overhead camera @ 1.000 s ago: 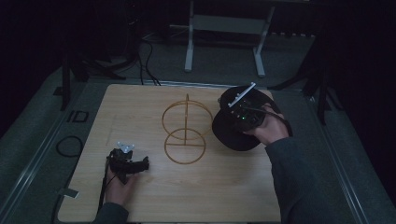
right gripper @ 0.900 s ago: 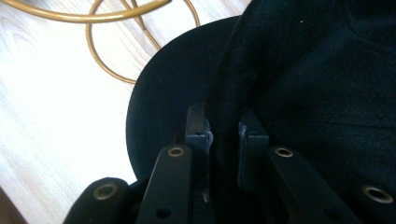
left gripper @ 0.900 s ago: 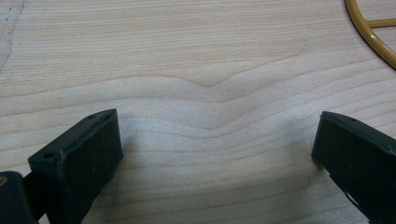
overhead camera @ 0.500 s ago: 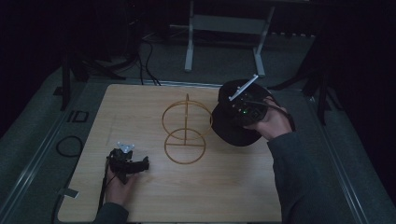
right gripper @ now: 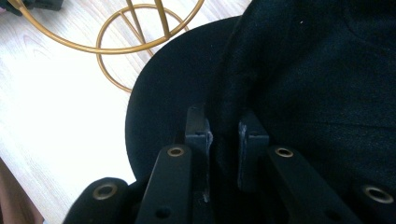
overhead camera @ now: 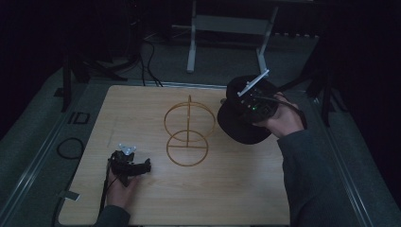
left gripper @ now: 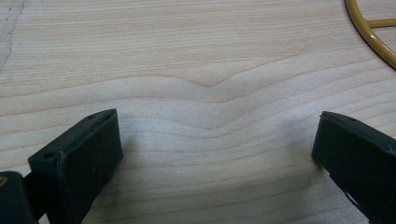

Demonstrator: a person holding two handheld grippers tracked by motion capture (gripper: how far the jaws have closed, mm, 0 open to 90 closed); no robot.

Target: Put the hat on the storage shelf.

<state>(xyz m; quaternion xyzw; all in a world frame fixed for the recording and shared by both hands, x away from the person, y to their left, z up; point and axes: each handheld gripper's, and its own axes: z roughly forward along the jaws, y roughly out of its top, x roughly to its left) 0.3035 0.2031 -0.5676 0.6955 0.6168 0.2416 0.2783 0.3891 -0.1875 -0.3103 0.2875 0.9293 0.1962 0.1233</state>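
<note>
Clamping black cap [right gripper: 299,70] | right hand-held gripper [right gripper: 224,135] | beside gold stand [overhead camera: 188,130]

One marking can be read — "ID", dark letters on the grey floor [overhead camera: 78,118] left of the table.

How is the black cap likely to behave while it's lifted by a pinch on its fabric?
The black cap probably sags: the right gripper pinches a soft fold. Its brim looks stiffer, keeping a smooth curve. It seems light, hanging from one small pinch beside the gold wire stand.
</note>
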